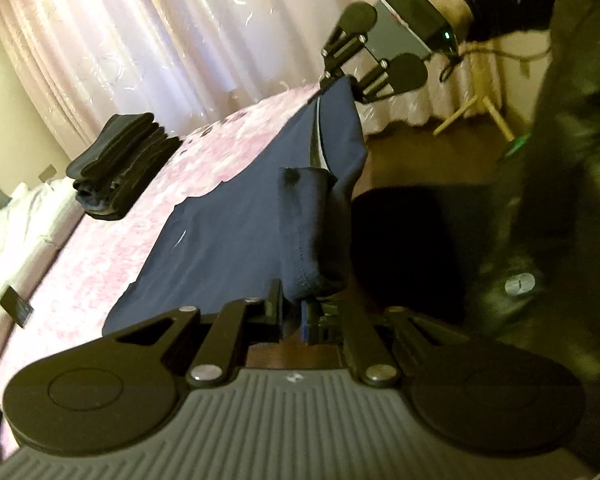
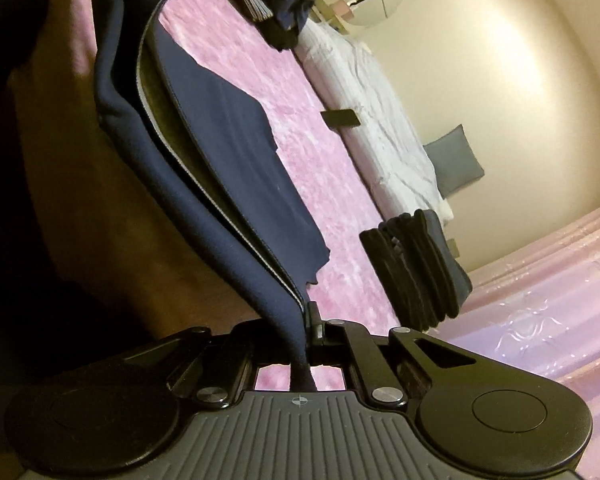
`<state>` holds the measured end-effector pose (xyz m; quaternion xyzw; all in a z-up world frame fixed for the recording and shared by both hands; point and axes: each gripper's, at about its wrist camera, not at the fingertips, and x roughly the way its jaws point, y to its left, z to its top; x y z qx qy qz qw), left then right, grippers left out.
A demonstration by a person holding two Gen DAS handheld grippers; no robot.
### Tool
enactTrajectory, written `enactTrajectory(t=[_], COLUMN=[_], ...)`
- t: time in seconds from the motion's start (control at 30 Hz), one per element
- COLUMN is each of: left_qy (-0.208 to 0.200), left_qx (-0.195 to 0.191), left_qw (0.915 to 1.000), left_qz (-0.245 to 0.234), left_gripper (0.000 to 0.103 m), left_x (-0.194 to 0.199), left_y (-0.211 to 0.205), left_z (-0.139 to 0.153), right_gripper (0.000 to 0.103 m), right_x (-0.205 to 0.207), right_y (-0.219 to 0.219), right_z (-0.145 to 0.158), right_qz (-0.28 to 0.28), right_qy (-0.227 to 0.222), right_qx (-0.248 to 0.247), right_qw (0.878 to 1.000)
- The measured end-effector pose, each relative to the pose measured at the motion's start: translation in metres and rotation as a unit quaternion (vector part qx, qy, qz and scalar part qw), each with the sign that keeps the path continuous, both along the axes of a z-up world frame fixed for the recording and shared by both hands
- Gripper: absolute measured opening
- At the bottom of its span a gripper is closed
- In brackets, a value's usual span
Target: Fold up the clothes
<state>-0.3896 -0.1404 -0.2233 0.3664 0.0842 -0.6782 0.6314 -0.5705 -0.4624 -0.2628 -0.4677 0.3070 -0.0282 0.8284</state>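
A navy garment (image 1: pixel 236 232) is stretched over the near edge of a pink-covered bed (image 1: pixel 100 248), partly lifted. One end is pinched in the closed left gripper (image 1: pixel 296 312), the other in the closed right gripper (image 2: pixel 300 344). Farther off on the bed, a stack of folded dark clothes (image 1: pixel 120 168) is seen, with curtains (image 1: pixel 160 32) behind.

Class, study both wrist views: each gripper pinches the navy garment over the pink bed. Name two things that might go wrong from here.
1. The left gripper grips only a bunched cuff-like end of the navy garment; it may slip free under tension.
2. Part of the garment hangs past the edge of the bed, so it could slide toward the floor.
3. The stack of folded dark clothes lies close by; a swinging fold might topple it.
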Motion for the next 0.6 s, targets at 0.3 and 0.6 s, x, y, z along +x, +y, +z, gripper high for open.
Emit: enactTrajectory(t=[0.3,0.6], left_qy=[0.040,0.140], left_qx=[-0.055,-0.067], left_qw=[0.9970,0.9787], left_qz=[0.037,0.135], left_gripper=[0.005,0.006], left_x=[0.019,0.152], left_y=[0.006,-0.053], left_z=[0.031,0.051], right_gripper=[0.002,0.002], right_x=[0.000,0.108], right_y=[0.008,-0.045], right_z=[0.022,0.057], right_qz=[-0.002,0.024], right_qy=[0.003,0.025], right_qx=[0.010,0.039], right_qw=[1.000,0.999])
